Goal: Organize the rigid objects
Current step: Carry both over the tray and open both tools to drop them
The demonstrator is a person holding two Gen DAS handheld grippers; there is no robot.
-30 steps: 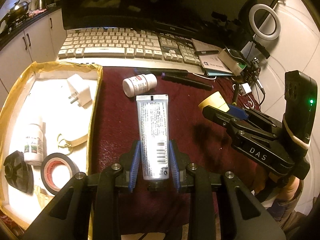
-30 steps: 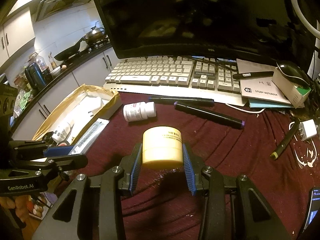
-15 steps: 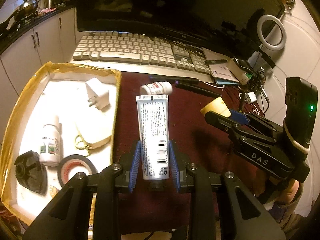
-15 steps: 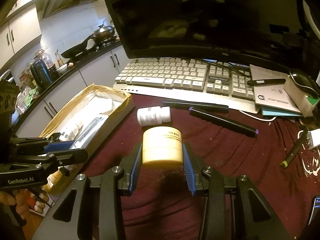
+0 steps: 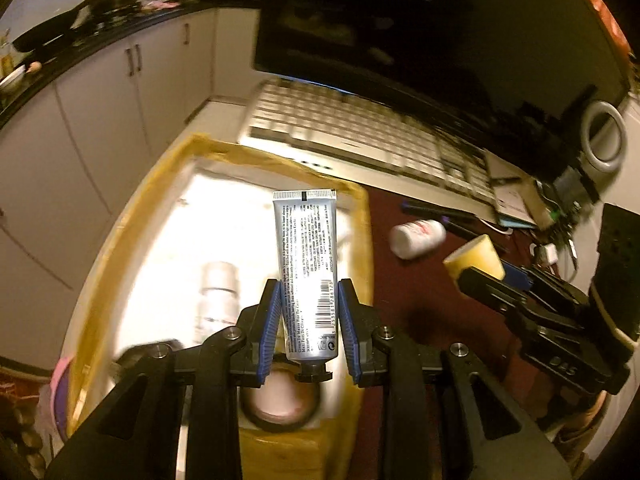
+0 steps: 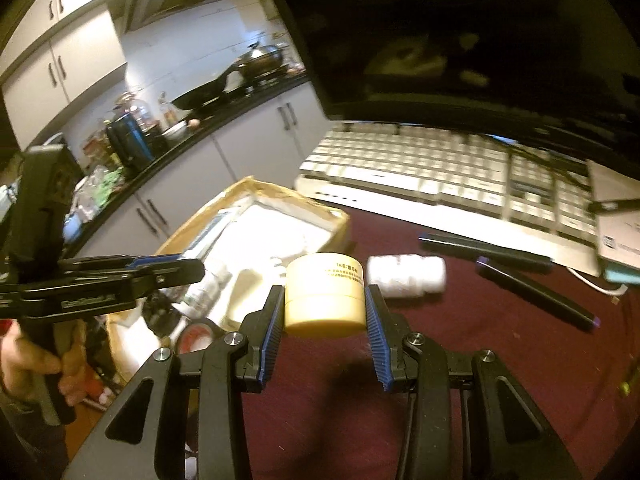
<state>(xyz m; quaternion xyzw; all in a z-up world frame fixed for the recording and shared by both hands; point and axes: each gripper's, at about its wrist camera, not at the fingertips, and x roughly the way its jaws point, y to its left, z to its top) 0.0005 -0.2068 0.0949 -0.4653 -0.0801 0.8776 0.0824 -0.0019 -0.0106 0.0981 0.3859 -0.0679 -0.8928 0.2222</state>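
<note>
A flat silver tube (image 5: 307,276) is clamped by the left gripper (image 5: 308,332) above the yellow-rimmed box (image 5: 280,160); a smooth cream jar (image 6: 325,294) is gripped by the right gripper (image 6: 325,334) over bare maroon cloth (image 6: 500,360).

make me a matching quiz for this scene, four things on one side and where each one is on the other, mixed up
Things:
1. silver tube
2. yellow jar
3. white pill bottle
4. roll of tape

Places:
a. lying on the dark red cloth
b. clamped in the right tool
c. inside the cardboard tray
d. clamped in the left tool

Pairs: 1-d, 2-b, 3-a, 4-c
</note>
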